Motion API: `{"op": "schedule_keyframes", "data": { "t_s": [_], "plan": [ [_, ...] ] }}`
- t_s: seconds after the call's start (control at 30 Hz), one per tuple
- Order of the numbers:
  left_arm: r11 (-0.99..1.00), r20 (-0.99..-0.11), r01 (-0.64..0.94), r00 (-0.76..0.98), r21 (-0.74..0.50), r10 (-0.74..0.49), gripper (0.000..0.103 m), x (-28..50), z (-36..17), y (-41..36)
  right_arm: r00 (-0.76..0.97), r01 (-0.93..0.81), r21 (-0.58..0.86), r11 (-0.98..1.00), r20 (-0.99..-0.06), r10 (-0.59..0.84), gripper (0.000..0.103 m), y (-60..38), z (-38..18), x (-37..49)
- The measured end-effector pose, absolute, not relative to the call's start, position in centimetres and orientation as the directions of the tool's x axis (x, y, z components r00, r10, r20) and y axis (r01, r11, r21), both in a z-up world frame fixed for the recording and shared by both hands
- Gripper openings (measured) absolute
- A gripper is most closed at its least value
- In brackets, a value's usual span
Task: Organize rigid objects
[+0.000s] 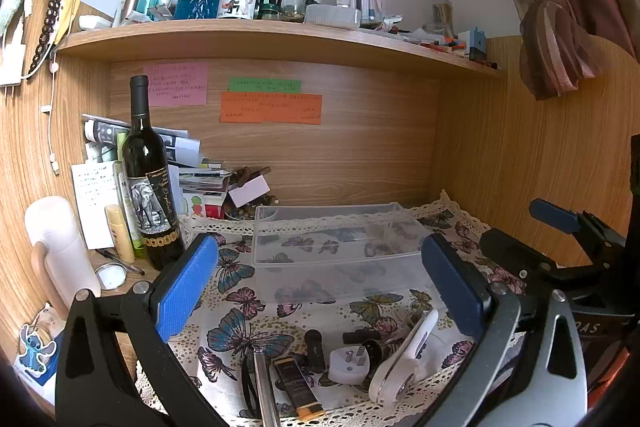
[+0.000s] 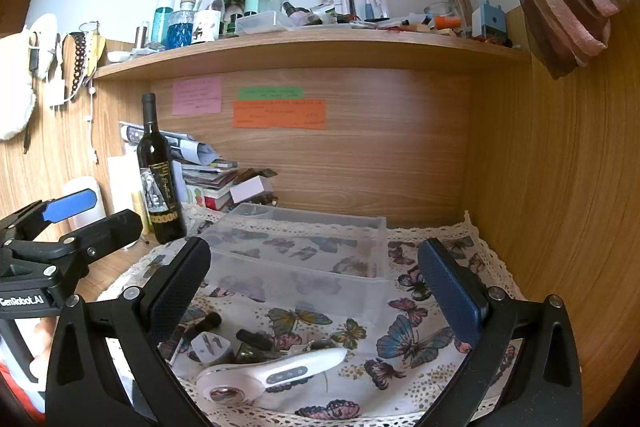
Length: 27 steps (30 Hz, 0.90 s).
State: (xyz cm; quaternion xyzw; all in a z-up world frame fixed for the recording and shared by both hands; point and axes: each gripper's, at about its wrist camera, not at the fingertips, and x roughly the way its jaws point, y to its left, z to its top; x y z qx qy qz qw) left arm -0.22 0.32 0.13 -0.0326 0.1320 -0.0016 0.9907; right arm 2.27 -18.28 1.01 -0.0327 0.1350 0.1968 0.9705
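Note:
A clear plastic box (image 1: pixel 336 251) with divided compartments sits on the butterfly cloth (image 1: pixel 240 303); it also shows in the right wrist view (image 2: pixel 304 259). In front of it lie several small items: a white plug adapter (image 1: pixel 350 363), a white handheld device (image 1: pixel 404 363), a gold-and-black tube (image 1: pixel 298 387), a metal rod (image 1: pixel 266 387) and small black pieces (image 1: pixel 314 345). The white device (image 2: pixel 272 375) and the plug adapter (image 2: pixel 210 345) lie below my right gripper. My left gripper (image 1: pixel 320 287) is open and empty above the items. My right gripper (image 2: pixel 314 291) is open and empty.
A dark wine bottle (image 1: pixel 150 179) stands at the left beside a white flask (image 1: pixel 60 243), papers and books (image 1: pixel 200 183). A crowded shelf (image 1: pixel 260 35) runs above. Wooden walls close the back and right. The other gripper shows at each view's edge (image 2: pixel 68 223).

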Motion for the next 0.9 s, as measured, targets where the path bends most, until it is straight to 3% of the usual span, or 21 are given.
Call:
{"op": "schedule_keyframes", "data": {
  "t_s": [0.9],
  "plan": [
    [0.998, -0.253, -0.007, 0.967, -0.065, -0.01, 0.103, -0.2, 0.23, -0.08, 0.887, -0.39, -0.005, 0.921, -0.27, 0.374, 0.103, -18.39, 1.35, 2.11]
  ]
}}
